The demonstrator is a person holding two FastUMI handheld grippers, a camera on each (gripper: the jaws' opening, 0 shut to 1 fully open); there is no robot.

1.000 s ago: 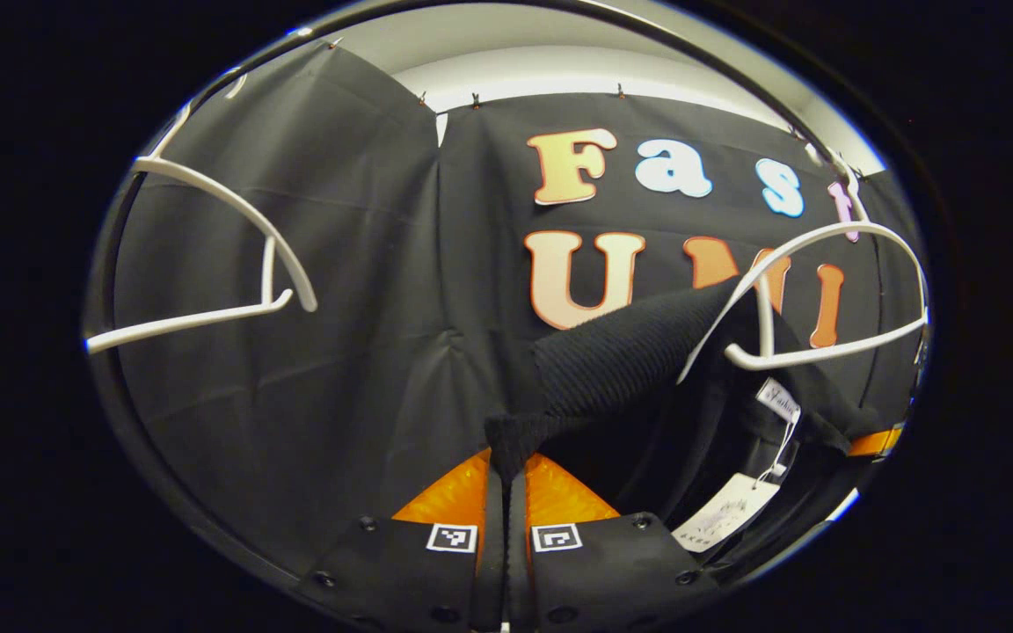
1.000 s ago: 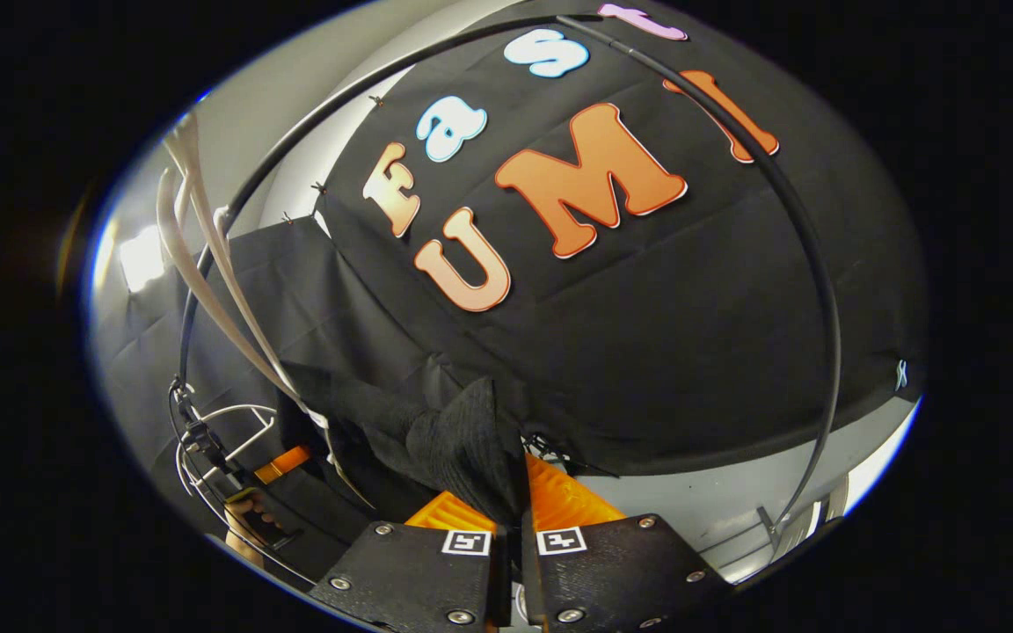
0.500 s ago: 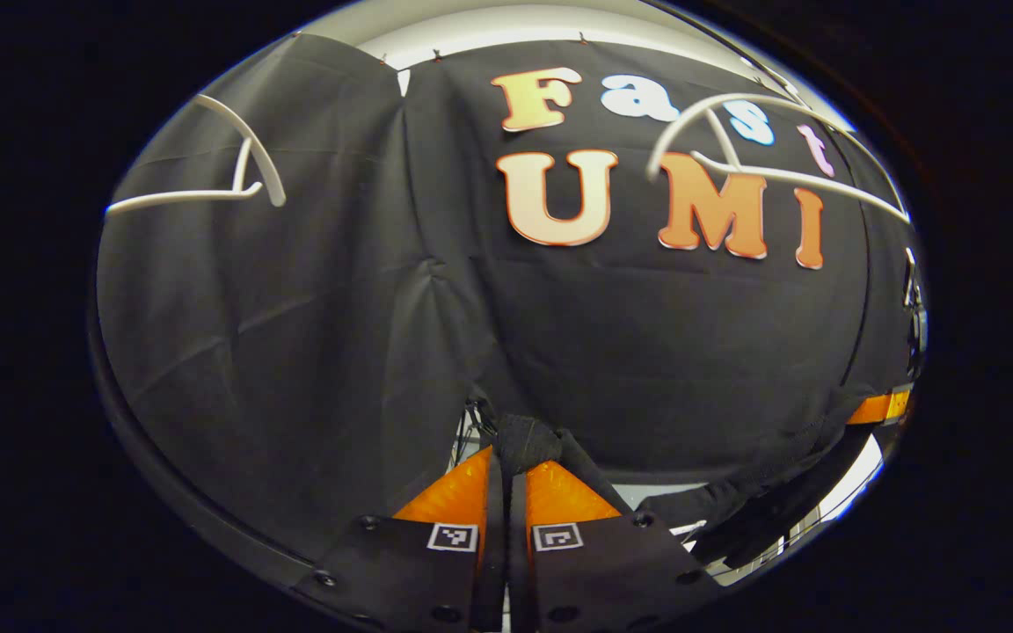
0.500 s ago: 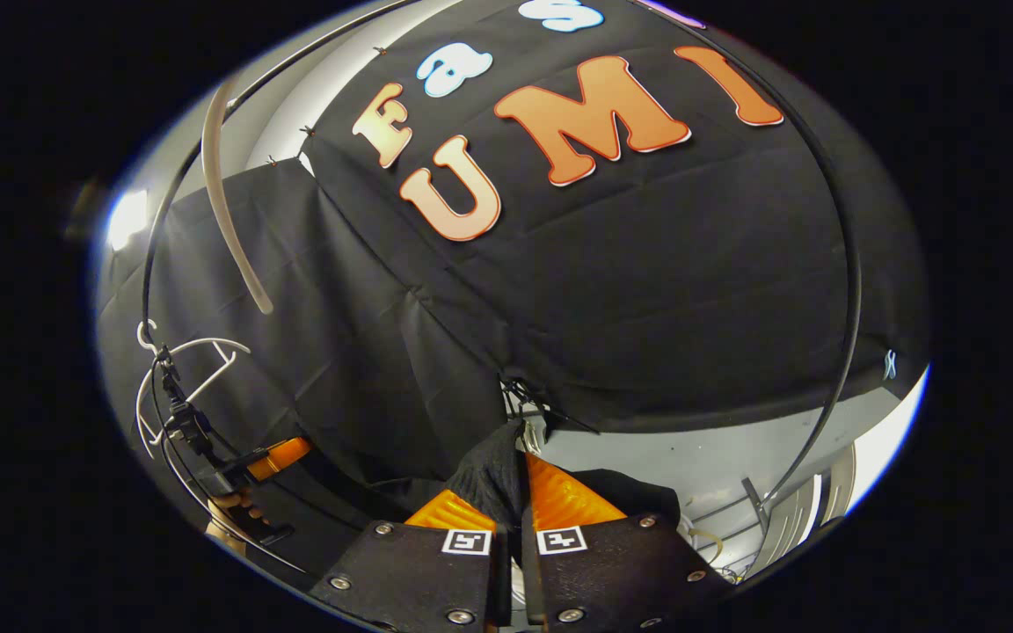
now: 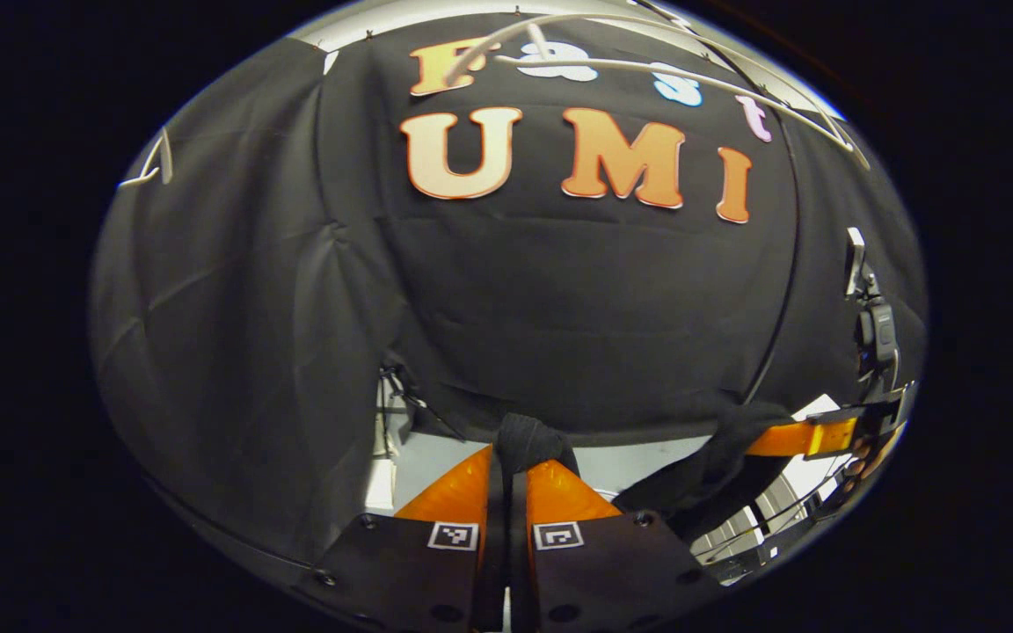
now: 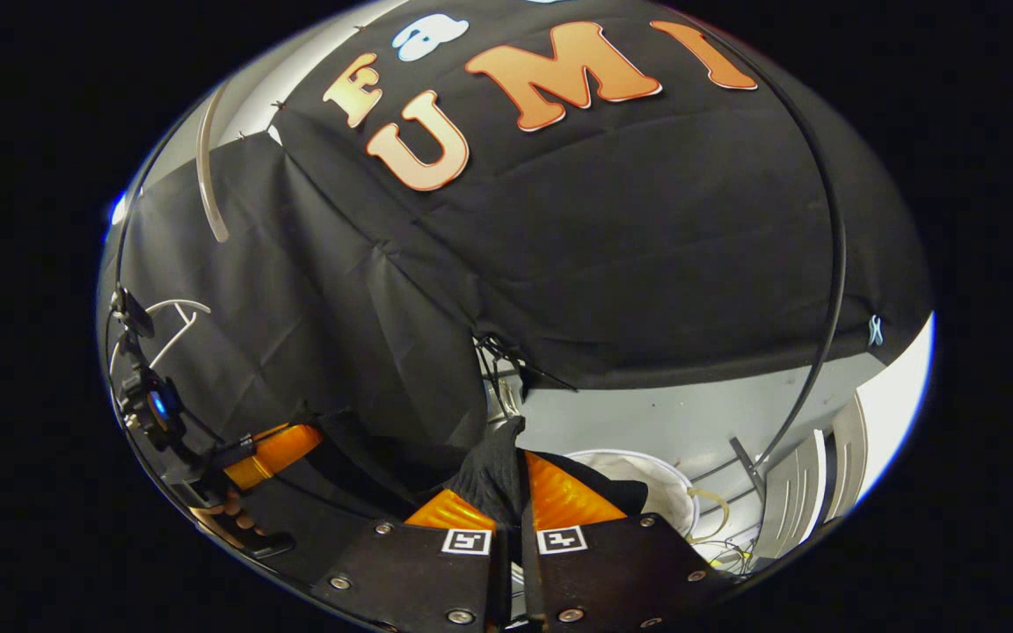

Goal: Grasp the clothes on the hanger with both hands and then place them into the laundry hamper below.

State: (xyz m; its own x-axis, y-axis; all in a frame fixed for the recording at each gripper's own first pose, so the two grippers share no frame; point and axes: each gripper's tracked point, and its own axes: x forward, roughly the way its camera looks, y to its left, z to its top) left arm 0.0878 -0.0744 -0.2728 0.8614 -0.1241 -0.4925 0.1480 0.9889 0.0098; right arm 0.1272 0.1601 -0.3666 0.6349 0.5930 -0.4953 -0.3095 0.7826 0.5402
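Both tongs, left (image 5: 506, 462) and right (image 6: 511, 479), clenched on black knitted garment (image 6: 489, 466), bottom centre. Best lowered level, together, over white round hamper (image 6: 647, 483) at lower right before release.

No readable text, brand or number is carried by anything. Small square black-and-white coded markers (image 5: 454, 536) are fixed to the finger bases of each gripper; no characters can be read from them.

garment (image 5: 524, 440) between left claw (image 5: 506, 479) fingers | hamper (image 6: 638, 483) below right claw (image 6: 511, 492) | hangers (image 5: 665, 66) above
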